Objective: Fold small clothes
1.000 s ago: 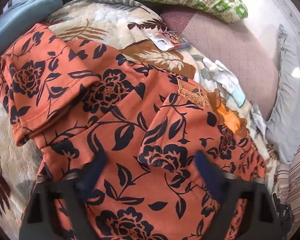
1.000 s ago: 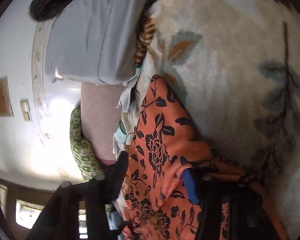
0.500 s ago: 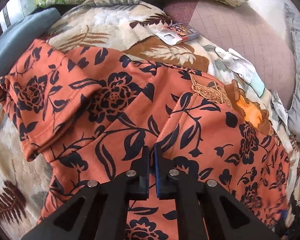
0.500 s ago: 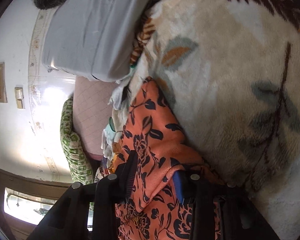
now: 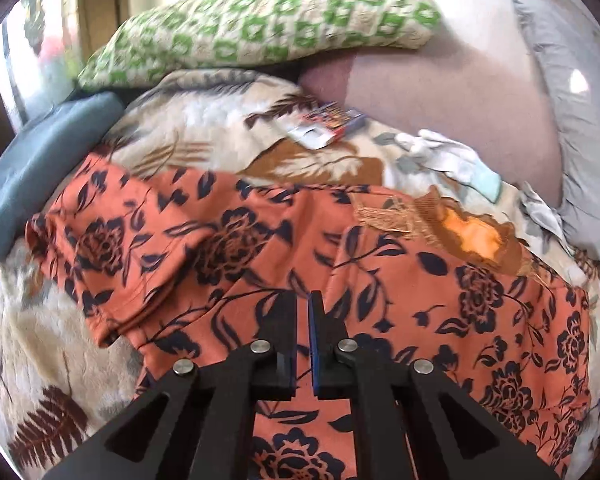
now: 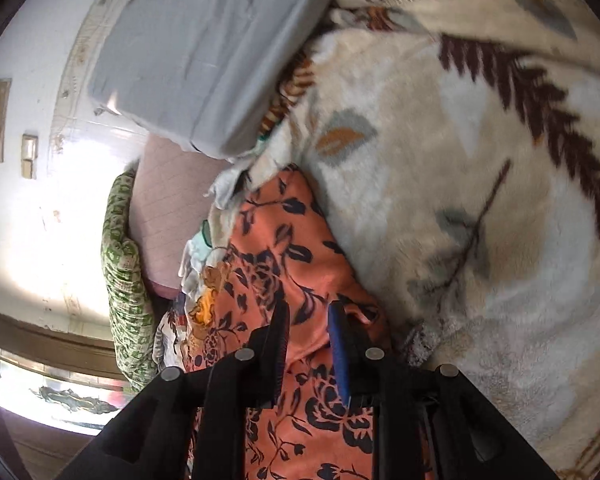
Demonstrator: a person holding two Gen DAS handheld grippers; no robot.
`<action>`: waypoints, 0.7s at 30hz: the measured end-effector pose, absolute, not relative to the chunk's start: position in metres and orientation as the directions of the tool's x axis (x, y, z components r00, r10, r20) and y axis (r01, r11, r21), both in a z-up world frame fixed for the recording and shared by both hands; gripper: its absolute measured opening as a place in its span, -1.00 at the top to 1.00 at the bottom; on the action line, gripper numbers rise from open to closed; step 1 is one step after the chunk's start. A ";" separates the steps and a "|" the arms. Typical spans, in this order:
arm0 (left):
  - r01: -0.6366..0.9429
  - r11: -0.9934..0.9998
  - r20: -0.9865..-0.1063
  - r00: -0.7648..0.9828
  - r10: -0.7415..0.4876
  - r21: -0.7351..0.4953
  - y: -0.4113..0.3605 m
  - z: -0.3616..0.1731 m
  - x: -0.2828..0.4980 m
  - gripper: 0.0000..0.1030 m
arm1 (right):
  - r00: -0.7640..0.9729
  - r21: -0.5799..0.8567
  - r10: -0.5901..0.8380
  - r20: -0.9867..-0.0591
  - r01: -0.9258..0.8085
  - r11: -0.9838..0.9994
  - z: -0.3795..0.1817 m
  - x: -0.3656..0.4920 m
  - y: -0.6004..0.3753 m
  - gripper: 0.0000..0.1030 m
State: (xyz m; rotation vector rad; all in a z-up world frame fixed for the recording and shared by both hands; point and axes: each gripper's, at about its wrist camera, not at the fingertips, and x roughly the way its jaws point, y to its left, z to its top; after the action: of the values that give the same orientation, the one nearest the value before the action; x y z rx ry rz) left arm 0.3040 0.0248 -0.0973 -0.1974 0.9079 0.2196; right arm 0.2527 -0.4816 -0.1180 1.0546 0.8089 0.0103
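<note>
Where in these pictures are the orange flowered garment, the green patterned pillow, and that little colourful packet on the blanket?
orange flowered garment (image 5: pixel 400 280), left wrist view, middle of its spread cloth.
green patterned pillow (image 5: pixel 260 28), left wrist view, middle of its top face.
colourful packet (image 5: pixel 330 124), left wrist view, centre of the packet.

Green pillow (image 5: pixel 260 28) and box (image 5: pixel 328 126) crowd the far side.

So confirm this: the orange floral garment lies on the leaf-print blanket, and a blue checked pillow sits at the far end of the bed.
One detail is wrong: the pillow is green and cream, not blue. The left wrist view shows it at the far end of the bed. The rest holds: the orange floral garment lies on the leaf-print blanket.
</note>
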 end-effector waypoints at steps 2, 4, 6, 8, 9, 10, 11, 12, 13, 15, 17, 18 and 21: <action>-0.230 0.972 -0.828 0.553 0.092 -0.045 0.015 -0.112 0.313 0.57 | 0.696 0.722 0.366 -0.617 0.317 0.615 -0.097 0.272 -0.474 0.33; -0.211 0.977 -0.870 0.483 0.100 -0.005 0.011 -0.133 0.321 0.54 | 0.639 0.575 0.282 -0.715 0.309 0.757 -0.088 0.303 -0.462 -0.48; -0.198 0.980 -0.842 0.523 0.130 0.029 0.005 -0.135 0.320 0.45 | 0.599 0.419 0.171 -0.782 0.302 0.856 -0.092 0.332 -0.454 -0.60; -0.180 0.982 -0.837 0.528 0.146 0.058 0.002 -0.137 0.319 0.43 | 0.559 0.370 0.171 -0.811 0.263 0.891 -0.110 0.353 -0.451 -0.57; -0.176 0.983 -0.835 0.531 0.144 0.058 0.002 -0.137 0.319 0.40 | 0.533 0.402 0.224 -0.816 0.244 0.882 -0.122 0.360 -0.450 -0.36; -0.176 0.983 -0.834 0.533 0.142 0.056 0.004 -0.139 0.318 0.36 | 0.519 0.435 0.268 -0.811 0.230 0.870 -0.132 0.364 -0.449 -0.09; -0.174 0.983 -0.833 0.534 0.143 0.057 0.005 -0.140 0.318 0.27 | 0.520 0.407 0.244 -0.818 0.225 0.885 -0.134 0.365 -0.447 0.43; -0.175 0.983 -0.830 0.538 0.146 0.060 0.007 -0.141 0.319 0.15 | 0.532 0.392 0.227 -0.816 0.222 0.893 -0.131 0.362 -0.447 0.72; -0.179 0.982 -0.828 0.540 0.150 0.061 0.010 -0.142 0.320 0.08 | 0.554 0.400 0.215 -0.804 0.236 0.886 -0.123 0.355 -0.449 0.75; -0.193 0.980 -0.825 0.545 0.152 0.053 0.015 -0.143 0.319 -0.09 | 0.613 0.341 0.095 -0.784 0.297 0.892 -0.110 0.339 -0.458 0.81; -0.203 0.978 -0.822 0.548 0.156 0.050 0.015 -0.143 0.318 -0.12 | 0.547 0.300 0.056 -0.835 0.368 0.880 -0.131 0.342 -0.471 0.72; -0.200 0.978 -0.821 0.549 0.158 0.055 0.014 -0.142 0.318 -0.12 | 0.527 0.377 0.147 -0.837 0.360 0.854 -0.143 0.341 -0.481 0.74; -0.198 0.977 -0.820 0.545 0.173 0.075 0.013 -0.142 0.318 -0.21 | 0.609 0.465 0.157 -0.777 0.388 0.796 -0.118 0.315 -0.505 0.71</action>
State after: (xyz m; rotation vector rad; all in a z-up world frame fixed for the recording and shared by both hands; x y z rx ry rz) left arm 0.3176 0.0131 -0.1421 -0.0278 0.9695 0.2200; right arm 0.3154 -0.5047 -0.1183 0.6590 0.9228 -0.1451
